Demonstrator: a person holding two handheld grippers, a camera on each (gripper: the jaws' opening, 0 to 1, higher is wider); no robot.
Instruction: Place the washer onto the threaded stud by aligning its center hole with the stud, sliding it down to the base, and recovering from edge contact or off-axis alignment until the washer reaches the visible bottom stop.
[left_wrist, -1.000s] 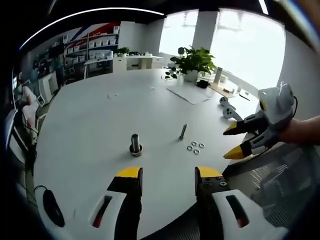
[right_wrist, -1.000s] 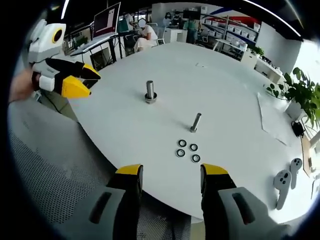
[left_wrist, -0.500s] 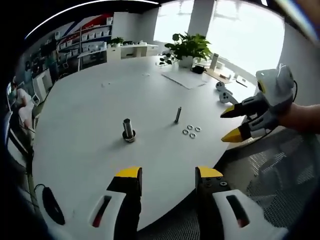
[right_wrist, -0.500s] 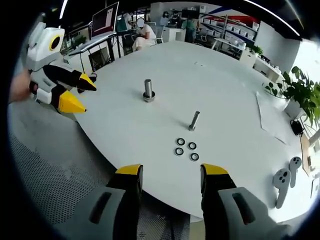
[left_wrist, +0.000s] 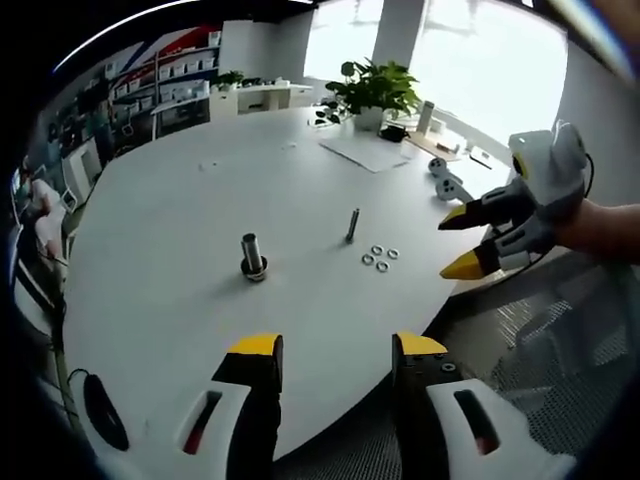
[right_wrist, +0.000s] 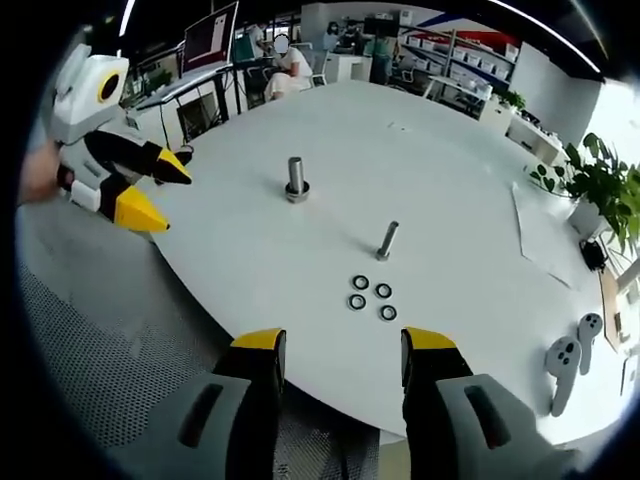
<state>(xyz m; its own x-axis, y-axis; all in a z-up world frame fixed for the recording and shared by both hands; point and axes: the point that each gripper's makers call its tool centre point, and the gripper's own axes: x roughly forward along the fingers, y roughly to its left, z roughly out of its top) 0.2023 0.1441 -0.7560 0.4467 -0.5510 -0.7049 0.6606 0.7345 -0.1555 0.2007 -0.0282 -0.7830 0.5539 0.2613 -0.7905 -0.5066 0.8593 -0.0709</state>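
lying on table (right_wrist: 300, 260): four washers (right_wrist: 369, 298), two studs (right_wrist: 295, 180).

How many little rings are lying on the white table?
4 washers, clustered on the round white table just in front of the thin stud: one at the left back, one at the right back, one at the left front, one at the right front. None seem hidden.

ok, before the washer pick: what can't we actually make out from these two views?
- Threads on the slim stud: too small in both views.
- Washers: hole size unreadable; far off in the right gripper view, tinier in the left gripper view.
- Thick stud base: whether a washer already sits there, too small.
- Paper sheet: content blurred by distance.
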